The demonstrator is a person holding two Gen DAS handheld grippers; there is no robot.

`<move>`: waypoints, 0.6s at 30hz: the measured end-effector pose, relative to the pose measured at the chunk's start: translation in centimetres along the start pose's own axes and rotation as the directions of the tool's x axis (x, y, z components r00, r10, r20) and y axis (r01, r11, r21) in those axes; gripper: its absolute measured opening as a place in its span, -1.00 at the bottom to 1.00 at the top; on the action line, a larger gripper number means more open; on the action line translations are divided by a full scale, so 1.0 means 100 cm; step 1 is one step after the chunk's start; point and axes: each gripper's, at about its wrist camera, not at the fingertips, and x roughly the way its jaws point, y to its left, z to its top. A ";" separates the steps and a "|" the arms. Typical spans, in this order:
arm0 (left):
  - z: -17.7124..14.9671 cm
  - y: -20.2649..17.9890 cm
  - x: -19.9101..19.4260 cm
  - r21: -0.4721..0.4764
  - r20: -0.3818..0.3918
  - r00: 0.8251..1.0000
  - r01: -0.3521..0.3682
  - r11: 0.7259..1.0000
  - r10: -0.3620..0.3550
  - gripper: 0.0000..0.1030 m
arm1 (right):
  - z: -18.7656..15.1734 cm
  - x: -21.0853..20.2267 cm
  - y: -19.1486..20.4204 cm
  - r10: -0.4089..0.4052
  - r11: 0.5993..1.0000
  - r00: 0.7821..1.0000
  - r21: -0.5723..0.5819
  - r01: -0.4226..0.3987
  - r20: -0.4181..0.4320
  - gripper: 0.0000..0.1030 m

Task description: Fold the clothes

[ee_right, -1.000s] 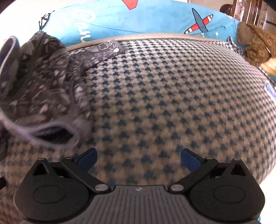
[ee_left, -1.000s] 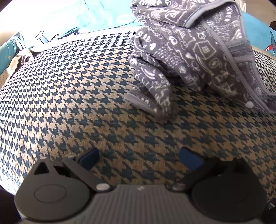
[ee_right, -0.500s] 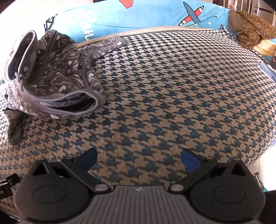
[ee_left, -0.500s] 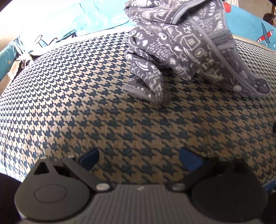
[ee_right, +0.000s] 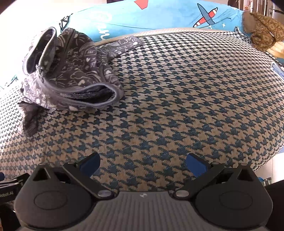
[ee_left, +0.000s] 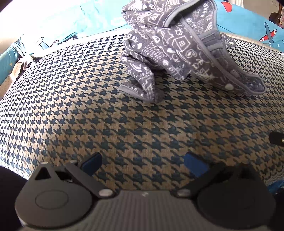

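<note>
Nearest the lens in each wrist view sits a tool with both blue pads spread wide and nothing between them: the left tool (ee_left: 142, 164) and the right tool (ee_right: 142, 164) both hang over bare houndstooth cover (ee_left: 74, 99), well short of the cloth.

Farther out lies the task's thing, a grey printed garment (ee_left: 179, 44), crumpled in a heap with its piped edges and snap tabs turned over each other. From the left tool it sits at about 1 o'clock; from the right tool the garment (ee_right: 71, 71) sits at about 10 o'clock, so it lies between the two, toward the far edge of the cover.

The step in hand looks like the first reach to spread the heap flat. To do it well, I would send each tool to a separate piped hem, pinch a single layer only, and draw the two apart low over the cover so the folds fall open rather than drag. The loose cuff (ee_left: 140, 88) at the near side is the easiest hold for the left.

Count: two tools, one garment, one houndstooth cover, one blue aeroplane-print sheet (ee_right: 159, 16) beyond, one brown patterned cloth (ee_right: 262, 30) at the right tool's 2 o'clock
</note>
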 end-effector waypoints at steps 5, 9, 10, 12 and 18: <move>-0.006 -0.014 -0.029 -0.011 0.000 1.000 -0.007 1.000 0.007 1.00 | -0.003 -0.002 0.005 0.017 1.000 1.000 -0.019 -0.017 0.005 1.00; 0.006 -0.018 -0.041 -0.034 0.000 1.000 -0.004 0.999 0.004 1.00 | -0.004 -0.003 0.009 0.021 0.999 1.000 -0.048 -0.020 0.013 1.00; 0.021 -0.020 -0.035 -0.037 -0.001 1.000 -0.010 0.999 0.010 1.00 | -0.005 -0.003 0.011 0.024 0.998 1.000 -0.055 -0.023 0.014 1.00; 0.037 -0.016 -0.020 -0.041 -0.002 1.000 -0.021 0.999 0.021 1.00 | -0.005 -0.004 0.012 0.028 0.998 0.999 -0.063 -0.027 0.017 1.00; 0.044 -0.021 -0.032 -0.047 0.000 1.000 -0.024 0.999 0.024 1.00 | -0.006 -0.006 0.011 0.037 0.997 0.999 -0.073 -0.036 0.021 1.00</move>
